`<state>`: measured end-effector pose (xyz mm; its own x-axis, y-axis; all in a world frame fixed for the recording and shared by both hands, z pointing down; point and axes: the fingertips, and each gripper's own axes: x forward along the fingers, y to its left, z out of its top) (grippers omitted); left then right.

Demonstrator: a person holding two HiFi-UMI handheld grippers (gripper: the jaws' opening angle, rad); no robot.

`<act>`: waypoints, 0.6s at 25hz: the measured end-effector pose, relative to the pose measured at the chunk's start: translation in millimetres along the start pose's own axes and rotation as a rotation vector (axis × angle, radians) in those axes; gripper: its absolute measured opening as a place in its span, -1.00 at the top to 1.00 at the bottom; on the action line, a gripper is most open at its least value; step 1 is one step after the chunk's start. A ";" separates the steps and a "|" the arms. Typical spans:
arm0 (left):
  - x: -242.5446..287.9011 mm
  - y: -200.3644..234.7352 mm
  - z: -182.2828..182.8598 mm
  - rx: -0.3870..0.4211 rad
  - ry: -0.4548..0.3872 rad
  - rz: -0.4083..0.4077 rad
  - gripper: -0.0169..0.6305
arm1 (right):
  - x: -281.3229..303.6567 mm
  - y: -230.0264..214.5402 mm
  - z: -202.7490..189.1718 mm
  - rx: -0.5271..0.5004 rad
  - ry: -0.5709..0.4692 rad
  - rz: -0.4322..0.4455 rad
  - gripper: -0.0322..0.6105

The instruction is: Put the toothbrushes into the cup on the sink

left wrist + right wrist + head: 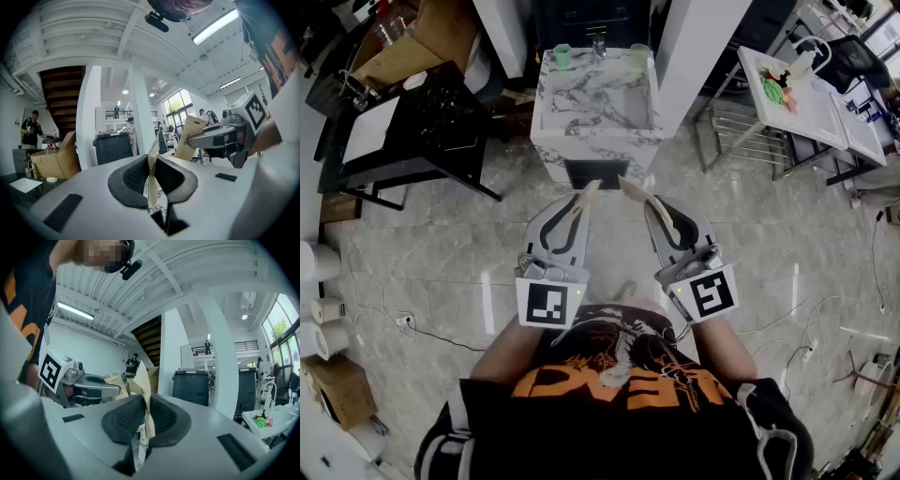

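Observation:
Both grippers are held up in front of the person's chest, tips pointing toward the marble sink point(595, 131). My left gripper point(577, 208) is shut on a flat tan paper toothbrush packet point(590, 191). My right gripper point(654, 208) is shut on a second tan packet point(630, 187). In the left gripper view the packet point(152, 180) stands pinched between the dark pads, with the right gripper point(224, 137) beside it. In the right gripper view the packet point(142, 379) sticks up from the jaws. A green cup point(562, 55) and a pale cup point(639, 54) flank the faucet point(599, 43).
A black table point(431, 127) stands left of the sink. A white table point(802, 98) with a green item and a wire rack is at the right. Paper rolls point(323, 309) and a cardboard box point(342, 389) lie at the left edge. Cables trail over the tiled floor.

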<state>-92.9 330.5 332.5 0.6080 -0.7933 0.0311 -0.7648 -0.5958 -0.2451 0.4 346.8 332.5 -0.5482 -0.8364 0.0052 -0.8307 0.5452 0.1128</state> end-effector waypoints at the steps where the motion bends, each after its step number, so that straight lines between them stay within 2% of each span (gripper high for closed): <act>1: -0.3 -1.8 -1.0 -0.003 0.005 -0.001 0.78 | -1.5 -0.6 -1.0 0.001 0.003 0.000 0.77; 15: 9.6 -19.7 0.4 -0.039 0.006 0.009 0.78 | -17.9 -16.9 -1.3 0.027 -0.023 -0.005 0.77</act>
<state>-71.9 334.6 337.2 0.5999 -0.7993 0.0344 -0.7781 -0.5929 -0.2075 24.3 352.5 331.8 -0.5459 -0.8376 -0.0178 -0.8355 0.5427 0.0861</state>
